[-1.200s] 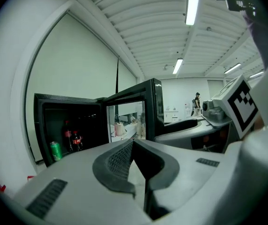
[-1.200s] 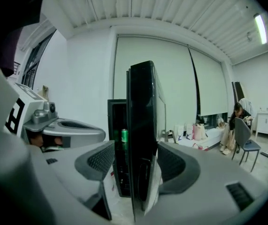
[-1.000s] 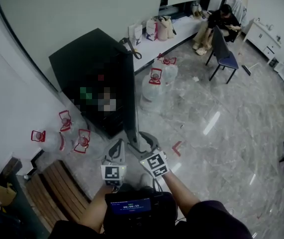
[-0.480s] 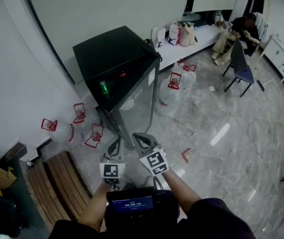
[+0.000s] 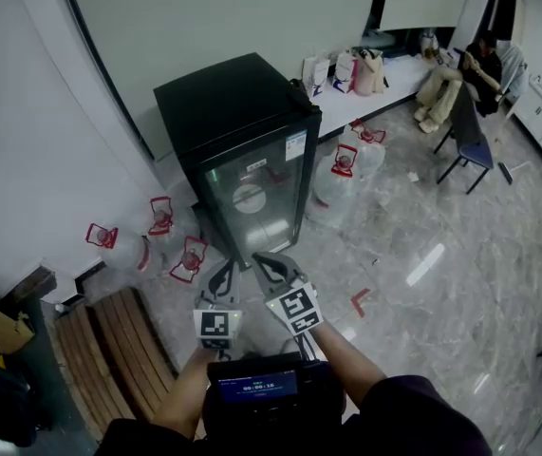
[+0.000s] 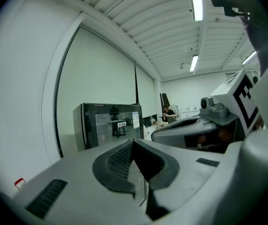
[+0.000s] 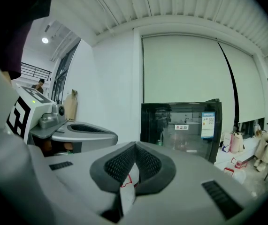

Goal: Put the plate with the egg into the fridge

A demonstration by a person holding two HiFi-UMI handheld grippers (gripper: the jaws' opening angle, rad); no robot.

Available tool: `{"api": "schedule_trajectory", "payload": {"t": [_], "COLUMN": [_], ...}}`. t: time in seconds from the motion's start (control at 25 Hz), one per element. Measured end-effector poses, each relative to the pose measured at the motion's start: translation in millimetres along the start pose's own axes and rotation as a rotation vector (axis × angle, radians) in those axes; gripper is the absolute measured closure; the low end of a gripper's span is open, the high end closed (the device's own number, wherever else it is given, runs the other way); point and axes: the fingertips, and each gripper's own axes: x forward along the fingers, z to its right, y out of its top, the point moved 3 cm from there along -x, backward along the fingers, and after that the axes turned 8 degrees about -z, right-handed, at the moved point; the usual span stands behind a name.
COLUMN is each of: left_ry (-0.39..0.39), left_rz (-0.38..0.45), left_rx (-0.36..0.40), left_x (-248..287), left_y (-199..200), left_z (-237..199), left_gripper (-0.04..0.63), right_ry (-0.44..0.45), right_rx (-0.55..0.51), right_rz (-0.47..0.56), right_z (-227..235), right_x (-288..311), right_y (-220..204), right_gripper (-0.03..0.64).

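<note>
Entry: left gripper (image 5: 223, 272) and right gripper (image 5: 263, 259), both pressed together on nothing, near the fridge (image 5: 228, 98); pale plate (image 5: 249, 198) apparently shelved behind the closed glass door (image 5: 280, 193); the risk I judge is an unsealed door drifting open.

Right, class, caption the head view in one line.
Left tool and right tool, both shut, face a closed glass-door fridge flanked by water jugs.

Black fridge (image 5: 228, 103), glass door shut
Standing upright at twelve o'clock; a round white plate (image 5: 249, 199) shows behind the glass (what's on it is too small to tell).
</note>
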Motion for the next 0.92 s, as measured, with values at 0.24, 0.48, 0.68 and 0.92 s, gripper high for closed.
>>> {"api": "schedule_trajectory", "payload": {"t": [0.24, 0.48, 0.68, 0.92], "left_ry": [0.012, -0.001, 0.005, 0.029], "left_rz": [-0.002, -0.001, 0.0, -0.009], "left_rx": [-0.005, -0.024, -0.01, 0.018], "left_x": [-0.3, -1.6, -1.4, -2.5], "left_y": [0.4, -0.6, -3.7, 4.5], "left_z": [-4.1, -4.3, -7.8, -11.0], "left_gripper": [0.586, 0.586, 0.586, 0.586], "right_ry": [0.002, 0.0, -0.005, -0.019], "right_rx": [-0.007, -0.014, -0.017, -0.019], "right_rz": [-0.001, -0.005, -0.01, -0.019], "right_z": [-1.8, -4.6, -4.7, 1.8], "right_x": [2.4, 3.7, 6.6, 7.3], "right_y": [2.4, 2.6, 2.7, 2.8], "right_gripper": [0.609, 0.609, 0.609, 0.609]}}
